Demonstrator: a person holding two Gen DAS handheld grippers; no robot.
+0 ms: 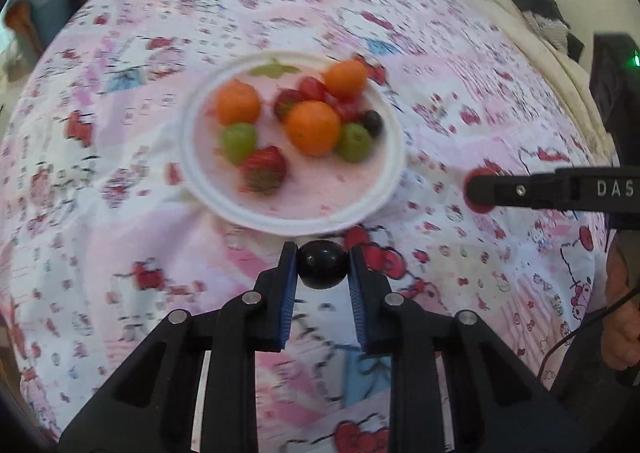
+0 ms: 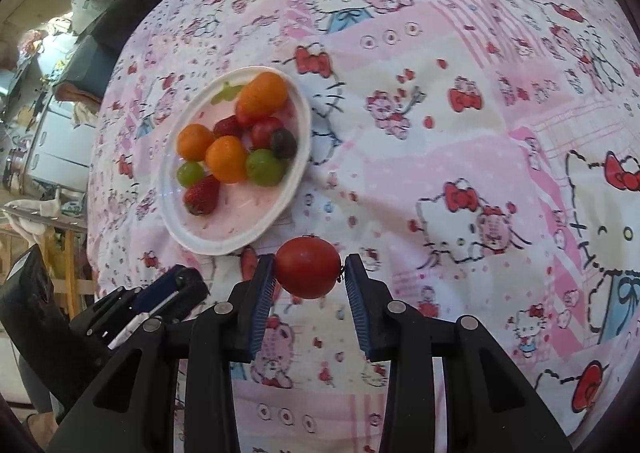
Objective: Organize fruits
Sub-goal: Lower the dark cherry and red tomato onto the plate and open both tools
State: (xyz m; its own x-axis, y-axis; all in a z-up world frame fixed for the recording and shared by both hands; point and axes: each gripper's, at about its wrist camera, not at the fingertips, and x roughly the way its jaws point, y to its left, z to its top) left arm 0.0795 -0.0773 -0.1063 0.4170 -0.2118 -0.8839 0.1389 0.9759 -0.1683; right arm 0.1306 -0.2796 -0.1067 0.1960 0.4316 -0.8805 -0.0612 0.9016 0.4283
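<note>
We get bright, even daylight in both views, soft shadows only. Left wrist view is motion-blurred: the plate (image 1: 390,189) and cloth (image 1: 120,213) print smear, while the left gripper (image 1: 322,265) stays sharp. Right wrist view is crisper; the tomato (image 2: 307,267) shows clean edges. Heavy fisheye bending plus dark vignette at all corners.

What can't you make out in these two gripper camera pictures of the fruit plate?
- Left wrist view: motion blur smears the plate, so the small red fruits behind the middle orange cannot be counted.
- Left wrist view: the right gripper covers most of its red fruit.
- Right wrist view: the left gripper is side-on; its fingers hide the dark fruit.
</note>
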